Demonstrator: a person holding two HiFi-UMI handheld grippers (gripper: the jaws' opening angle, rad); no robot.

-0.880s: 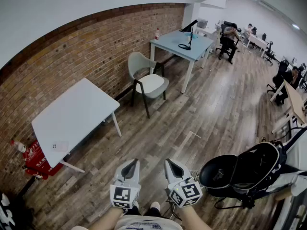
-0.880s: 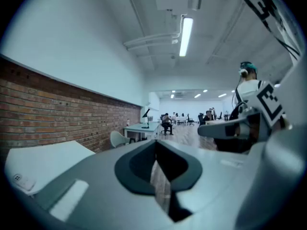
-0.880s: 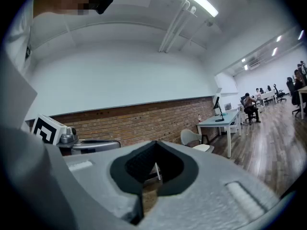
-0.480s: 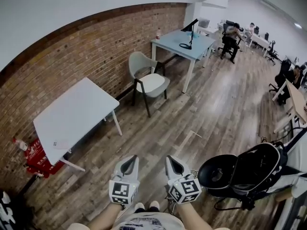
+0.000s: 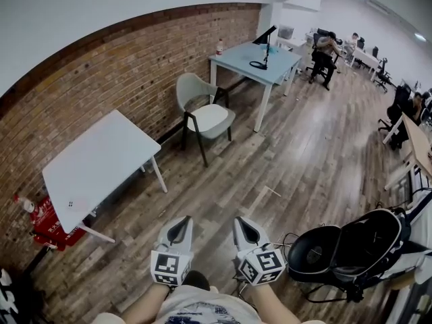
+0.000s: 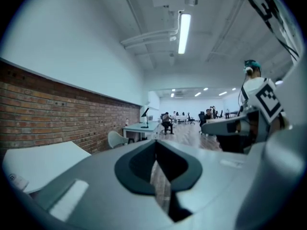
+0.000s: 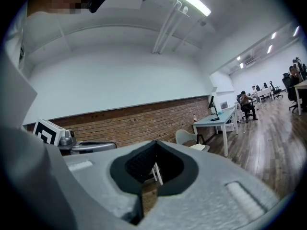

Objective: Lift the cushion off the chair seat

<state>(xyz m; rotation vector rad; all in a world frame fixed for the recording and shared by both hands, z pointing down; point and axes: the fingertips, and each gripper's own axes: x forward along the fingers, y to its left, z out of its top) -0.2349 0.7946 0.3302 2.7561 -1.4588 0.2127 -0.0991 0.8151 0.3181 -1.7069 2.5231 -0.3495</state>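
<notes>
So, closest to you, the left gripper [image 5: 179, 223] and right gripper [image 5: 244, 224] hang side by side low in front of your body. Both have their jaws pressed together with nothing in them; the gripper views show only floor and room past the tips.

Compared with a second ago, they've kept that same pose. The black bag [image 5: 351, 245] on your right has slid a bit further right and the floor has shifted under you, so you look to be just starting to walk over. The lift hasn't begun.

Past the white table [image 5: 94, 167] on your left, the chair [image 5: 189, 86] stands by the brick wall, well away from both grippers. The cushion [image 5: 212, 119] is a pale, flat pad lying square on the seat, probably thin and floppy. Behind it is the light blue desk [image 5: 256, 63].
</notes>
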